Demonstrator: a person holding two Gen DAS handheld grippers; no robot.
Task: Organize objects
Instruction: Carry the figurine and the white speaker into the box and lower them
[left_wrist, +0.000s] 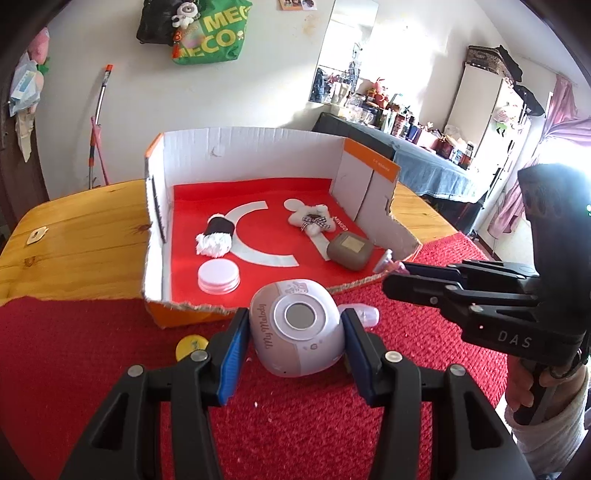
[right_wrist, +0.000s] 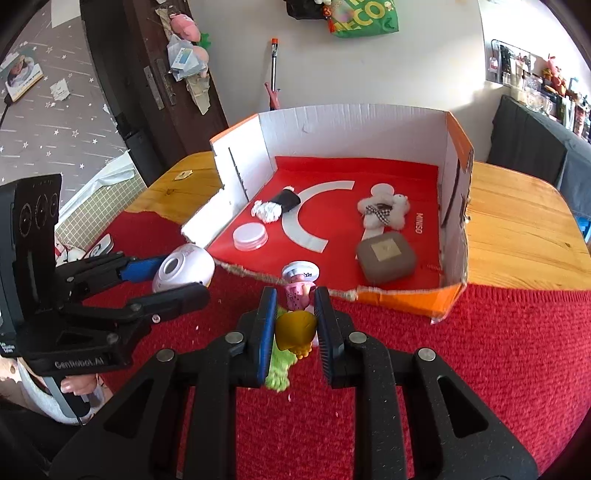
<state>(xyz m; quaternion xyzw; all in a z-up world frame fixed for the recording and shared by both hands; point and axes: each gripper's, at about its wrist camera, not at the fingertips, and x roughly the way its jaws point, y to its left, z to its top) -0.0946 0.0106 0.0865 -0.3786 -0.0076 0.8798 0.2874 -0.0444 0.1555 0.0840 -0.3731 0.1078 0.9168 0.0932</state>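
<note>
Lilac speaker (left_wrist: 293, 334) clamped between left gripper (left_wrist: 293, 343) pads, raised over red mat (left_wrist: 424, 369), just short of torn cardboard box (left_wrist: 258, 151). Small figurine (right_wrist: 297, 321) pinched in right gripper (right_wrist: 295, 328), jaws narrow, near box front edge.

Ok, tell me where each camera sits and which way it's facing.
Left wrist view: rides on the left tool, looking forward and down past the gadget in its grip toward the cardboard box; the right tool and right hand show at the right edge.
Right wrist view: rides on the right tool, shut on a small toy, facing the same box from further right; the left tool and left hand show at the left.
Shared: box, gadget, brown case, white lid, red cloth.
</note>
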